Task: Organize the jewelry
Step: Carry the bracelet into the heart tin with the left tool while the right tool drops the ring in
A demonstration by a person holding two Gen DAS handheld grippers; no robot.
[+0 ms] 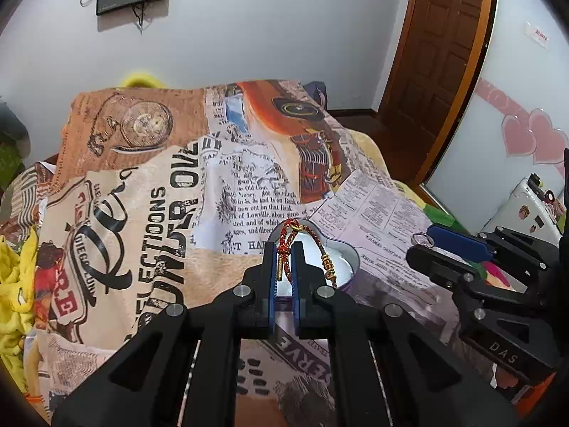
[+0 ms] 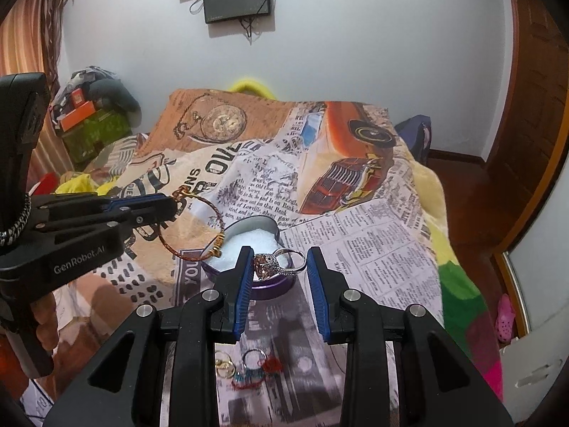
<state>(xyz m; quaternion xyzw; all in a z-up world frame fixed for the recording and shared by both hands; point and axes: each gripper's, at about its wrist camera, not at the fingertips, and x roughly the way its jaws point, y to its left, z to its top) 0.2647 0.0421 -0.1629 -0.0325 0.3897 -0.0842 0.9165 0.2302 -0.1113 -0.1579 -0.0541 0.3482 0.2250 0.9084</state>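
Note:
My left gripper (image 1: 283,249) is shut on the knotted end of a red and gold cord bracelet (image 1: 329,265). The bracelet's loop hangs over a heart-shaped tin (image 1: 350,251) lined in white. In the right wrist view the left gripper (image 2: 173,202) comes in from the left, and the bracelet (image 2: 217,245) dangles onto the rim of the tin (image 2: 270,290). My right gripper (image 2: 279,252) is shut on a silver ring (image 2: 281,265) with a large amber stone, held just above the tin's near edge. From the left wrist view the right gripper (image 1: 423,242) stands to the right of the tin.
The tin rests on a printed newspaper-and-car blanket (image 2: 373,242) spread over a bed. Several loose rings and cord pieces (image 2: 249,364) lie on the blanket under my right gripper. Boxes (image 2: 89,124) are piled at the far left, and a wooden door (image 1: 444,53) stands at the right.

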